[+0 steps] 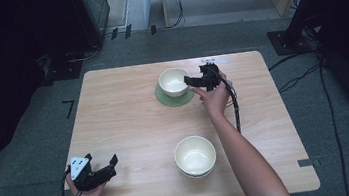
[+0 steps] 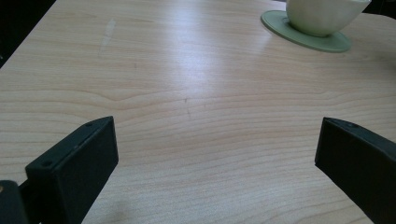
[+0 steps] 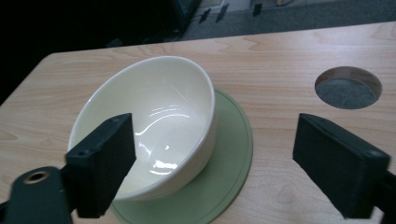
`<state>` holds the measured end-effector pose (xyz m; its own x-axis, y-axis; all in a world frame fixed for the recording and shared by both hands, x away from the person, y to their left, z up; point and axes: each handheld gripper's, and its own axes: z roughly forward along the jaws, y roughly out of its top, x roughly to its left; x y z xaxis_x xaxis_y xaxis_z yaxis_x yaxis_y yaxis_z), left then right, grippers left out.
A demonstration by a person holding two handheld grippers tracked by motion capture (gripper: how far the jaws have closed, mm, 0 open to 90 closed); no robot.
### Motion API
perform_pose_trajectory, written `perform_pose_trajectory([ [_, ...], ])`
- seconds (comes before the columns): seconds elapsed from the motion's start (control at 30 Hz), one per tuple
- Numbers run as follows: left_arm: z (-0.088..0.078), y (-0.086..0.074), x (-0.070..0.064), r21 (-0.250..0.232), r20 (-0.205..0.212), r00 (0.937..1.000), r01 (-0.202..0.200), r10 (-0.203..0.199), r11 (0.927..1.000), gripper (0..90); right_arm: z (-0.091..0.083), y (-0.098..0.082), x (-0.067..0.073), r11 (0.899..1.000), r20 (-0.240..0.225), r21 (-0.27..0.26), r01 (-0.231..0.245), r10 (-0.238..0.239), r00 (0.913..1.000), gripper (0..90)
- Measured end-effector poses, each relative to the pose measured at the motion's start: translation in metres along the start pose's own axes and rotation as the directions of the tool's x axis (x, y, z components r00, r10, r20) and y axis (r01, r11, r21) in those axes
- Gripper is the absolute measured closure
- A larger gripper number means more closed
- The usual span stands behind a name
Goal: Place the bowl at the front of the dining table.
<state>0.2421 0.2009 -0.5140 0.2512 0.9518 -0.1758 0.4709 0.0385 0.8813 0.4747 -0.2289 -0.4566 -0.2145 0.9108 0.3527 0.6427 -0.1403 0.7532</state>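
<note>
Bowl (image 3: 154,126) on green coaster (image 3: 224,177) is straddled by the spread right tool (image 3: 212,163), apparently awaiting closure; left tool (image 2: 215,163) is rested agape on the bench (image 1: 126,129).

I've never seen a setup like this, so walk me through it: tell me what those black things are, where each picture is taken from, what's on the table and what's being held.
No robot here: a person holds a two-jaw tool in each hand. The high view looks down on the wooden table. The left gripper rests open near the table's near left corner, holding nothing. The right gripper is open at a cream bowl sitting on a green mat, one jaw inside the rim, one outside. A second cream bowl sits nearer the person. The other two pictures come from cameras riding on each gripper, looking along its black jaws.
</note>
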Motion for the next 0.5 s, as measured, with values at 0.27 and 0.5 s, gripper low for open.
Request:
perform_pose_trajectory([
  [0.27,0.001,0.0,0.0,0.009,-0.003,1.0,-0.002,0.002,1.0,0.0,-0.019,-0.019,-0.009,0.999,0.037,-0.036,0.039,-0.037,0.9986,3.0],
  [0.5,0.002,0.0,-0.002,0.013,-0.02,0.9997,-0.012,0.012,0.9999,1.8,-0.042,-0.038,-0.023,0.997,0.043,-0.065,0.032,-0.03,0.9986,1.4],
])
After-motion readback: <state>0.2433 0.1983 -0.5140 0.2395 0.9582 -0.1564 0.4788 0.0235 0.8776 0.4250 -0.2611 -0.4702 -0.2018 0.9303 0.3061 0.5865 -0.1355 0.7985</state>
